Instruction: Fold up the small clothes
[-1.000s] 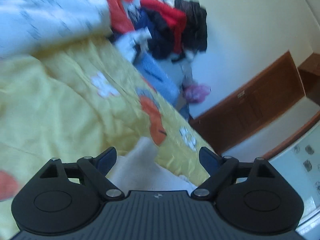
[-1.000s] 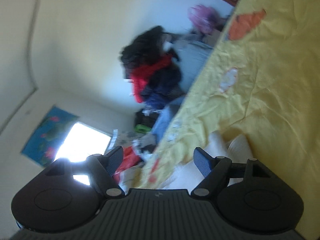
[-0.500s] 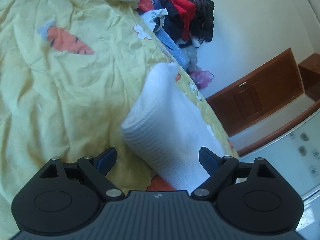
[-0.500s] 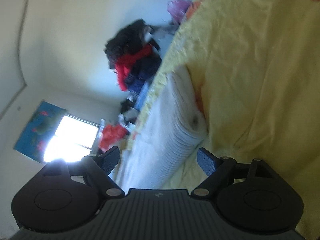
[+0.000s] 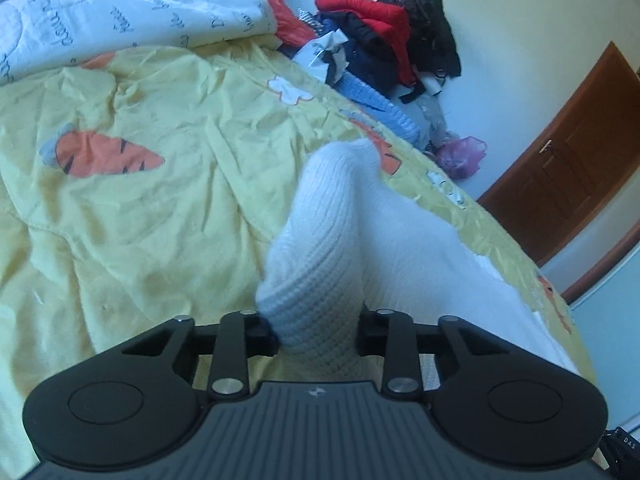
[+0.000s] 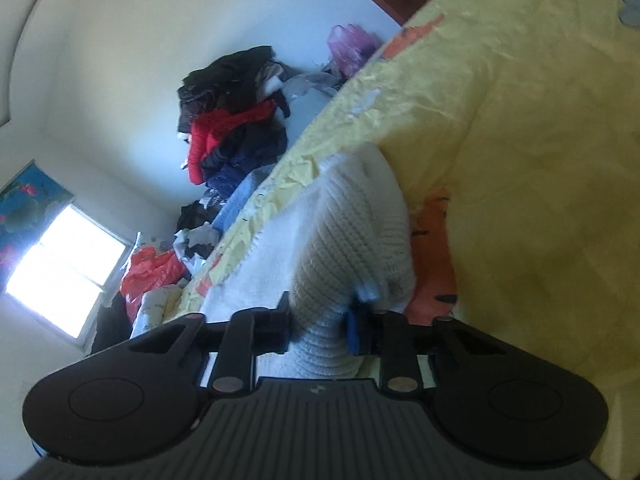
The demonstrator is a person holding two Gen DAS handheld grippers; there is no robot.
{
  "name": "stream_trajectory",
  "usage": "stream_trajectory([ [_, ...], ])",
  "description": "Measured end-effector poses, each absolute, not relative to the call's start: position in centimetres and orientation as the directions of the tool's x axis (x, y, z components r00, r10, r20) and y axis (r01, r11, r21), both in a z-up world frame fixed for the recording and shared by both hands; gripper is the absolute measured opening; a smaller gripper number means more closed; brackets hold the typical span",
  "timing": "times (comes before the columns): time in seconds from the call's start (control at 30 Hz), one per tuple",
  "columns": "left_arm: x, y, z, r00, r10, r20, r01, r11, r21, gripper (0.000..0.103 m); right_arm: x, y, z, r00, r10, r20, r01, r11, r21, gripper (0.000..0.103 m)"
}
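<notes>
1. On the yellow bedsheet [image 5: 168, 216], printed with carrots, lies the white knitted garment [image 5: 420, 248], spread toward the right side of the bed in the left wrist view, with one bunched end rising toward the camera.
2. Left gripper [image 5: 318, 330]: its jaws have just been closing and now pinch a thick roll of the white knit, which bulges up between them.
3. Right gripper [image 6: 320, 330]: its jaws have also just been closing, and the blue pad [image 6: 354, 332] presses against a ribbed fold of the same garment [image 6: 352, 236], so it too is narrowed on cloth.
4. Step in hand, as I judge it: taking hold of two points along one edge of the garment, before any fold is carried over.
5. Next move likely calls for lifting both held points together, level with one another, and carrying them across to the far edge of the knit so the layers meet evenly.
6. Care is needed because the knit is bulky and soft; a thick pinch may drag more layers than intended.
7. Far off, a pile of clothes [image 5: 384, 28] against the wall plays no part.
</notes>
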State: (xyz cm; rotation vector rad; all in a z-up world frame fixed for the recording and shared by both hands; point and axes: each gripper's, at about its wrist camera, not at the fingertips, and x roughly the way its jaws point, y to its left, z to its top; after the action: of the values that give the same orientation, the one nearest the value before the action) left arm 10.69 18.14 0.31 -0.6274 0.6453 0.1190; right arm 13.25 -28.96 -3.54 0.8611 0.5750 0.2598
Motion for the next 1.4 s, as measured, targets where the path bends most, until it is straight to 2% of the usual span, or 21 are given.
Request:
stream_trajectory([
  [0.07,9.9,18.4,1.0,0.81,-0.105,-0.577,-0.27,0.806,-0.526,0.028,12.3,-29.1,-2.5,0.826,0.443,-0.348,-0.014,0.634,0.773,0.018],
  [0.3,4.5,18.9,3.5,0.811,-0.189,-0.554,-0.19,0.81,-0.555,0.028,6.9,-31.6,1.0,0.837,0.495,-0.233,-0.102,0.56,0.822,0.016],
  [0.4,2.3,19.7,3.0,0.794,-0.212,-0.57,-0.165,0.827,-0.537,0.028,4.6,-32.6,1.0,0.809,0.536,-0.242,-0.113,0.545,0.831,0.017],
  [0.5,1.8,20.6,1.0,0.758,-0.252,-0.601,-0.18,0.805,-0.565,0.029,3.7,-33.1,-0.4,0.766,0.543,-0.344,-0.046,0.58,0.813,0.037],
  [0.53,1.7,20.7,0.4,0.754,-0.255,-0.605,-0.193,0.795,-0.575,0.031,3.5,-33.3,-0.9,0.771,0.512,-0.377,-0.008,0.6,0.8,0.048],
  [0.63,1.3,20.6,-0.8,0.763,-0.245,-0.598,-0.236,0.756,-0.61,0.037,2.6,-33.6,-1.9,0.806,0.464,-0.368,0.037,0.581,0.813,0.063],
  [0.67,1.1,20.6,-1.0,0.77,-0.239,-0.592,-0.246,0.744,-0.621,0.043,2.3,-33.5,-2.0,0.81,0.457,-0.367,0.046,0.575,0.817,0.071],
  [0.73,0.8,20.6,-1.5,0.786,-0.24,-0.57,-0.256,0.713,-0.653,0.055,2.0,-32.8,-1.9,0.818,0.437,-0.374,0.044,0.601,0.798,0.078],
  [0.77,0.7,20.5,-1.6,0.797,-0.244,-0.553,-0.249,0.702,-0.668,0.063,2.1,-32.4,-1.9,0.815,0.426,-0.393,0.051,0.623,0.78,0.078],
  [0.9,0.7,19.4,-1.6,0.824,-0.221,-0.522,-0.238,0.7,-0.673,0.079,3.4,-30.3,-3.0,0.784,0.375,-0.495,0.125,0.685,0.717,0.077],
  [0.93,0.9,19.0,-1.5,0.828,-0.209,-0.519,-0.238,0.709,-0.664,0.082,3.9,-29.8,-3.4,0.791,0.38,-0.479,0.119,0.673,0.73,0.078],
  [1.0,1.4,18.2,-1.4,0.838,-0.172,-0.518,-0.246,0.727,-0.64,0.084,5.5,-28.9,-3.9,0.798,0.398,-0.453,0.099,0.654,0.75,0.073],
  [1.03,1.7,18.0,-1.4,0.842,-0.157,-0.517,-0.252,0.733,-0.632,0.083,6.2,-28.6,-4.0,0.805,0.395,-0.443,0.096,0.649,0.754,0.064],
  [1.07,2.0,17.7,-1.4,0.846,-0.14,-0.515,-0.255,0.74,-0.622,0.082,6.9,-28.4,-4.2,0.813,0.392,-0.43,0.099,0.636,0.766,0.049],
  [1.1,2.3,17.4,-1.4,0.846,-0.115,-0.521,-0.269,0.752,-0.602,0.075,7.7,-28.4,-4.9,0.818,0.391,-0.423,0.113,0.612,0.783,0.04],
  [1.13,2.6,17.3,-1.3,0.835,-0.084,-0.543,-0.298,0.761,-0.576,0.042,8.1,-28.4,-5.3,0.817,0.397,-0.417,0.124,0.585,0.801,0.036],
  [1.17,3.0,17.4,-1.4,0.818,-0.072,-0.57,-0.319,0.768,-0.555,0.031,8.1,-28.5,-5.4,0.829,0.398,-0.393,0.118,0.563,0.818,0.031],
  [1.23,2.8,18.4,-1.2,0.822,-0.107,-0.56,-0.31,0.74,-0.597,0.025,7.5,-28.6,-4.9,0.841,0.412,-0.351,0.085,0.539,0.838,0.029],
  [1.4,-0.5,18.8,2.2,0.843,-0.169,-0.511,-0.203,0.78,-0.592,0.024,4.7,-29.2,-1.4,0.83,0.493,-0.262,-0.025,0.501,0.865,0.027],
])
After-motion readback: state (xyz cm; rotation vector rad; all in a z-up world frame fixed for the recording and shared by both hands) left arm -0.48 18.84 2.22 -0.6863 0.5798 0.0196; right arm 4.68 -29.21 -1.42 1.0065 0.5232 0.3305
